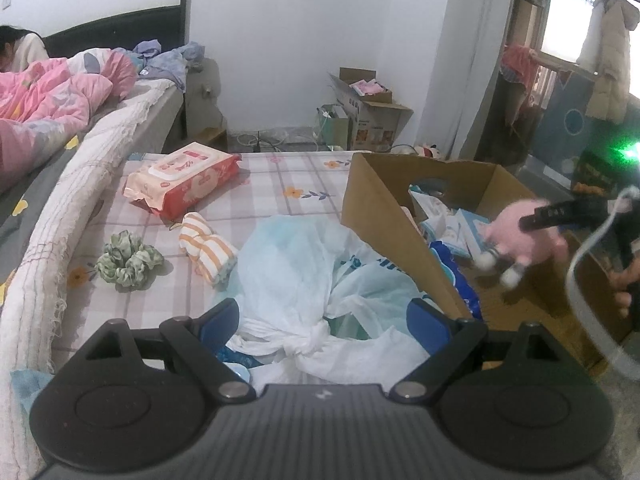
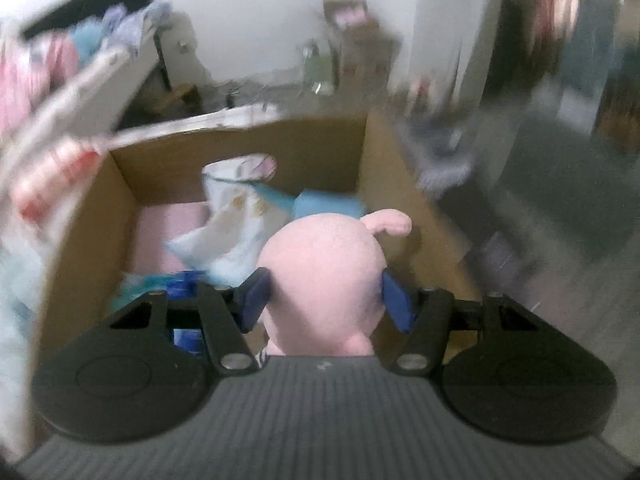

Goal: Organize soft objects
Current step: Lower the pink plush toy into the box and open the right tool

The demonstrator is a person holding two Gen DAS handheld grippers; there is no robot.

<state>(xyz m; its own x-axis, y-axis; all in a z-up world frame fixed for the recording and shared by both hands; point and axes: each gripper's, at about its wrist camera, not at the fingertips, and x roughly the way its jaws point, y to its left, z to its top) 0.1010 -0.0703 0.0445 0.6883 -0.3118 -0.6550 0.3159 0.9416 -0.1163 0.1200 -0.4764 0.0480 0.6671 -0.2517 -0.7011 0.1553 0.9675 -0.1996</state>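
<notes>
Pink plush toy between right-view jaws

Plush toy above the cardboard box, scrunchie left of it

We are seeing soft daylight coming from a window at two o'clock, glaring slightly. The right wrist view is smearing heavily toward its edges, while fisheye bending is curving both views' borders.

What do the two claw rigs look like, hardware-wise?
Both match: left claw and right claw have blue pads on black angled linkage arms with silver pivot pins, two round black discs and a ribbed dark grey body with a small pale logo. Seen from the left camera, a light grey cable loops off the right unit.
</notes>
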